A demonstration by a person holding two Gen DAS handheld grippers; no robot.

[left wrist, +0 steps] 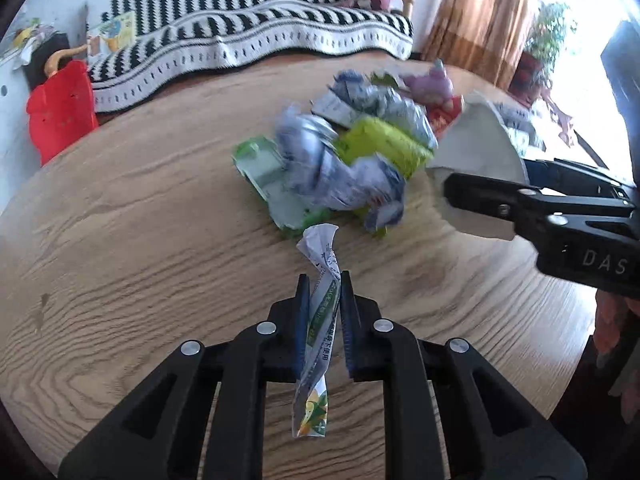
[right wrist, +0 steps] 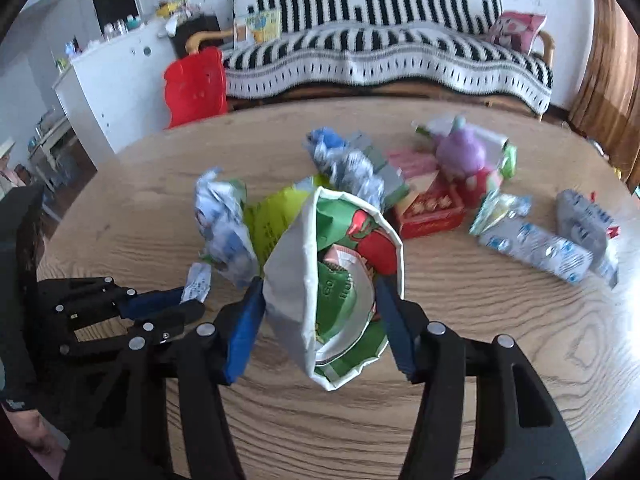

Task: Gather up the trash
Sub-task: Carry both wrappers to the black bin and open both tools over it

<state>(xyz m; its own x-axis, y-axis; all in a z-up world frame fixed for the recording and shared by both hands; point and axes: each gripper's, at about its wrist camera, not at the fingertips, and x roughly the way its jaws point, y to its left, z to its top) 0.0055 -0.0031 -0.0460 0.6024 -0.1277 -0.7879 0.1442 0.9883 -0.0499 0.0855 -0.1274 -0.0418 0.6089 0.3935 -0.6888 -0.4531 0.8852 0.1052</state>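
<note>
My left gripper (left wrist: 325,280) is shut on a twisted white and green wrapper (left wrist: 320,320) and holds it above the wooden table (left wrist: 140,260). My right gripper (right wrist: 320,280) is shut on a white paper bag (right wrist: 292,280) whose open mouth faces the camera, with green and red wrappers (right wrist: 348,264) inside. In the left wrist view the bag (left wrist: 476,148) is at the right, held by the right gripper (left wrist: 456,188). A pile of crumpled blue, white and green trash (left wrist: 344,160) lies ahead of the left gripper. The left gripper (right wrist: 192,300) with its wrapper (right wrist: 198,280) shows left of the bag.
More trash lies on the table to the right: a red box (right wrist: 430,208), a purple toy (right wrist: 460,152), silver-blue packets (right wrist: 536,248). Beyond the table are a striped sofa (right wrist: 380,56), a red stool (right wrist: 196,84) and a white cabinet (right wrist: 116,76).
</note>
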